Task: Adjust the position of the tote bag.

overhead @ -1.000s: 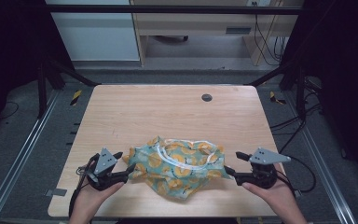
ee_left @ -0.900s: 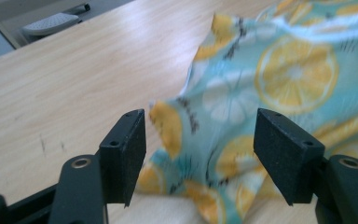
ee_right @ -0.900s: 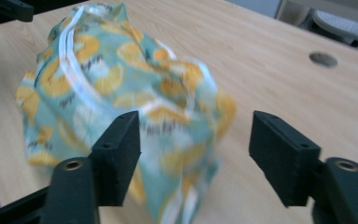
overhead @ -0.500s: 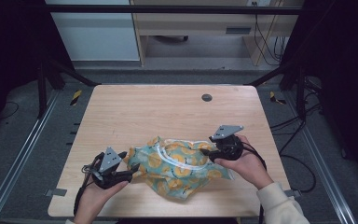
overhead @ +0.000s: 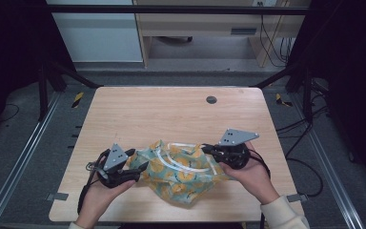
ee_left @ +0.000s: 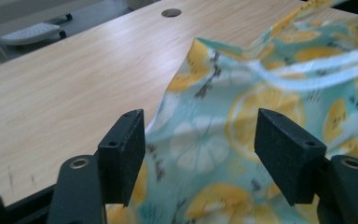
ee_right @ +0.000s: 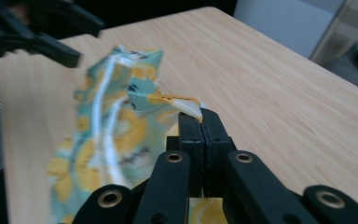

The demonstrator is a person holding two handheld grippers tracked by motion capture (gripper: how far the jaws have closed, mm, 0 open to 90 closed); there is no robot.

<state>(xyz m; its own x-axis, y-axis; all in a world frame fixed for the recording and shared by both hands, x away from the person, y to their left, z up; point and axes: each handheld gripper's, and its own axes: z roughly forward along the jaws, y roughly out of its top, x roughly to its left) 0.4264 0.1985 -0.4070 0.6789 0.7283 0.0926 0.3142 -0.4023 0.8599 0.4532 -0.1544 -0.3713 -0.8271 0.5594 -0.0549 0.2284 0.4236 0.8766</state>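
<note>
Now the lemon-print cloth [overhead: 181, 169] lies crumpled on the desk [overhead: 162, 114], near its front edge and well short of the round hole [overhead: 211, 99]. At the cloth's right side the right claw [ee_right: 200, 116] has pinched fully together on a fold of its edge. At its left side the left claw [ee_left: 200, 154] stands partly open, fabric between the jaws but not pressed.

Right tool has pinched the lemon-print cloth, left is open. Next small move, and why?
Probably close the left tool on the cloth. Its jaws stand open with the fabric's edge lying between them, pads not pressing, while the right tool, whose jaws have just been closing, is shut on a fold. A second grip would likely let both hands spread it.
</note>
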